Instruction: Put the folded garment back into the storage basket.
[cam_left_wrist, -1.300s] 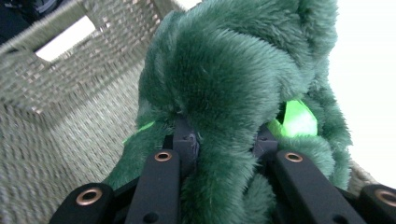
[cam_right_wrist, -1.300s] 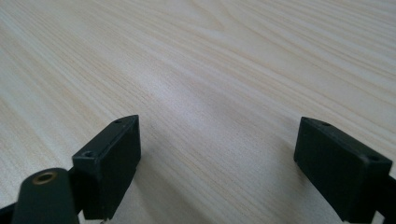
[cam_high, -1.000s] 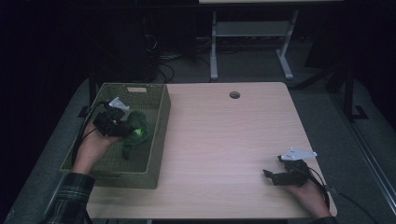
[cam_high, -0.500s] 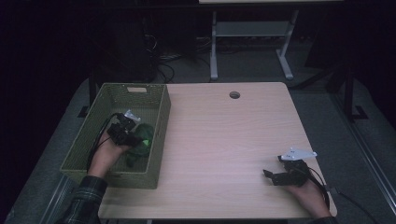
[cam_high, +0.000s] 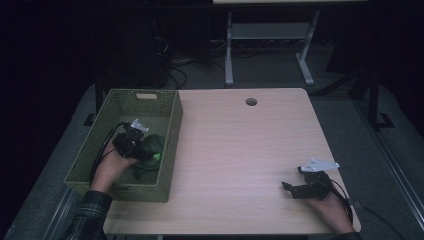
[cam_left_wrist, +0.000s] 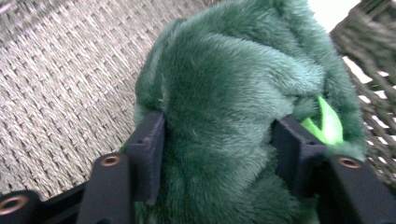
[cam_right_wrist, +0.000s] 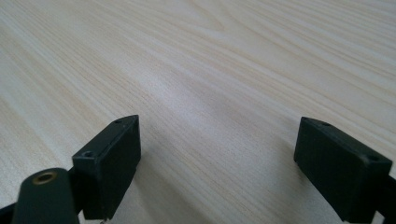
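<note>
A dark green plush toy (cam_high: 154, 145) with a bright green tag lies inside the olive woven basket (cam_high: 169, 150), near its right wall. My left gripper (cam_high: 146, 151) reaches down into the basket over it. In the left gripper view the plush toy (cam_left_wrist: 233, 79) fills the gap of my left gripper (cam_left_wrist: 217, 140). Its jaws have just been opening; the fur still brushes both pads and the toy rests on the basket floor (cam_left_wrist: 56, 70). My right gripper (cam_high: 289, 188) rests at the table's front right, and in its own view it (cam_right_wrist: 219, 154) stands open over bare wood.
The light wooden table (cam_high: 240, 150) has a round cable hole (cam_high: 251, 101) near its far edge. The basket stands on the table's left end and overhangs it. A white metal stand (cam_high: 270, 40) is on the dark floor beyond.
My left hand has sunk into the basket with the green plush toy, from rim height to the floor. The right hand has stayed still.
</note>
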